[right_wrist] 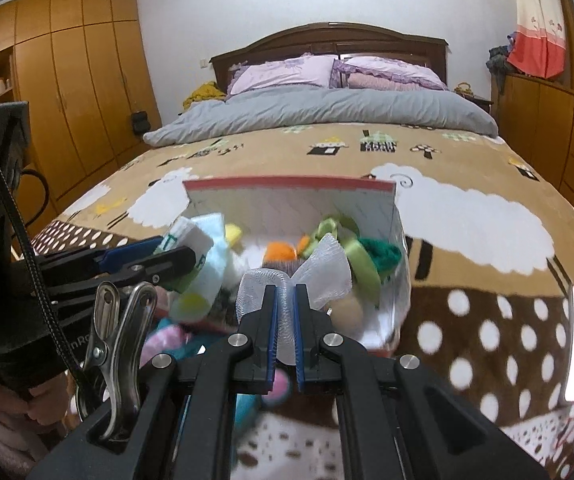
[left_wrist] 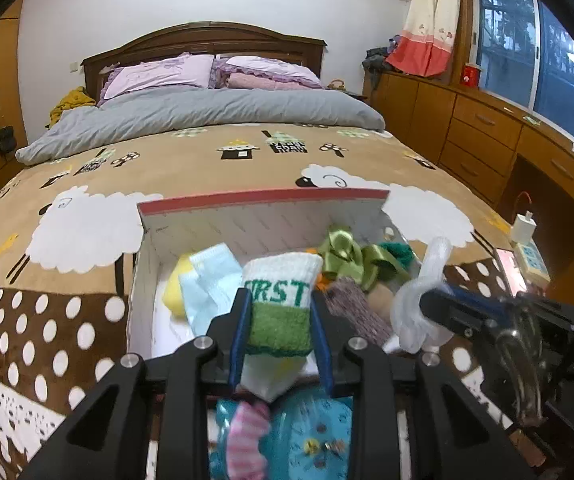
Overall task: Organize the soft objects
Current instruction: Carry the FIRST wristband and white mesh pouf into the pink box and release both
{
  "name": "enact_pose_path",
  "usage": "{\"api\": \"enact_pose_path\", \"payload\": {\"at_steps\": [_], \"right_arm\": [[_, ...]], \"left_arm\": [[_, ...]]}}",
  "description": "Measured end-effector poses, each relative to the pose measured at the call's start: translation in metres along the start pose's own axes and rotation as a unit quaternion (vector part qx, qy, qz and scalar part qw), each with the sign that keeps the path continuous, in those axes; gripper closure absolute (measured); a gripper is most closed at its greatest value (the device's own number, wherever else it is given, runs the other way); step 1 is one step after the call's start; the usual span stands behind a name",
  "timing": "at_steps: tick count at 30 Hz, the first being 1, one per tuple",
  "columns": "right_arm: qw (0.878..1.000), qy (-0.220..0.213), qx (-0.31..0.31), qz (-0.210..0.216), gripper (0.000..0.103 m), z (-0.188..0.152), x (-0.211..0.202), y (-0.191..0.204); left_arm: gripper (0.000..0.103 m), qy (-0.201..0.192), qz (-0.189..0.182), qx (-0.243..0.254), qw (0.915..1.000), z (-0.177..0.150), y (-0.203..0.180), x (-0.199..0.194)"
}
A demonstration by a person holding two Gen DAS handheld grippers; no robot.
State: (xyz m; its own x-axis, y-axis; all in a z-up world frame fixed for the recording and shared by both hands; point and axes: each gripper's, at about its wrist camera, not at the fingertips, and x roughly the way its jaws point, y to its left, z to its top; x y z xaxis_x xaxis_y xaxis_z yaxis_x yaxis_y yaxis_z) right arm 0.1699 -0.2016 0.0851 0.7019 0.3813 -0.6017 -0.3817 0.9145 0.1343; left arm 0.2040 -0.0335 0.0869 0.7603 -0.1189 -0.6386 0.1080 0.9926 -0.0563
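Observation:
A white box with a red rim lies open on the bed and holds several soft things: a pale blue and yellow sock, green ribbon and a grey knit piece. My left gripper is shut on a white and green sock lettered "RST", held over the box. My right gripper is shut on a white mesh bow, over the box's near right side. The right gripper also shows in the left wrist view, and the left gripper in the right wrist view.
The box sits on a brown blanket with sheep and dots. A blue patterned cloth and a pink striped sock lie below my left gripper. Wooden drawers stand to the right, wardrobes to the left.

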Motion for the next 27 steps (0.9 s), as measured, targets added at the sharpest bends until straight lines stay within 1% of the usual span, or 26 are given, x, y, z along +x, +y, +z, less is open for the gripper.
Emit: {"api": "enact_pose_path", "payload": {"at_steps": [5,8,13,23,25,26,27], "right_arm": [[1.000,-0.016,-0.004,0.000,0.095,0.017,0.019,0.000],[1.000,-0.019,-0.015,-0.010,0.095,0.022,0.032,0.001],[0.999,-0.020,-0.016,-0.020,0.095,0.027,0.052,-0.005],[0.999,0.002,-0.006,-0.035,0.094,0.021,0.084,-0.019],[0.999,0.007,-0.005,-0.034,0.086,0.020,0.088,-0.020],[0.999,0.009,-0.003,-0.035,0.084,0.020,0.090,-0.021],[0.999,0.010,0.000,-0.035,0.077,0.020,0.091,-0.022]], "left_arm": [[0.073,0.003,0.001,-0.002,1.0000,0.011,0.006,0.021],[0.073,0.005,0.000,-0.007,1.0000,0.015,0.009,0.035],[0.073,0.010,0.006,-0.010,0.9999,0.016,0.014,0.054],[0.070,0.029,0.013,-0.018,0.9993,0.011,0.018,0.089],[0.066,0.030,0.013,-0.019,0.9993,0.011,0.019,0.091],[0.062,0.030,0.012,-0.020,0.9993,0.012,0.020,0.092],[0.057,0.031,0.012,-0.021,0.9992,0.012,0.020,0.092]]}}
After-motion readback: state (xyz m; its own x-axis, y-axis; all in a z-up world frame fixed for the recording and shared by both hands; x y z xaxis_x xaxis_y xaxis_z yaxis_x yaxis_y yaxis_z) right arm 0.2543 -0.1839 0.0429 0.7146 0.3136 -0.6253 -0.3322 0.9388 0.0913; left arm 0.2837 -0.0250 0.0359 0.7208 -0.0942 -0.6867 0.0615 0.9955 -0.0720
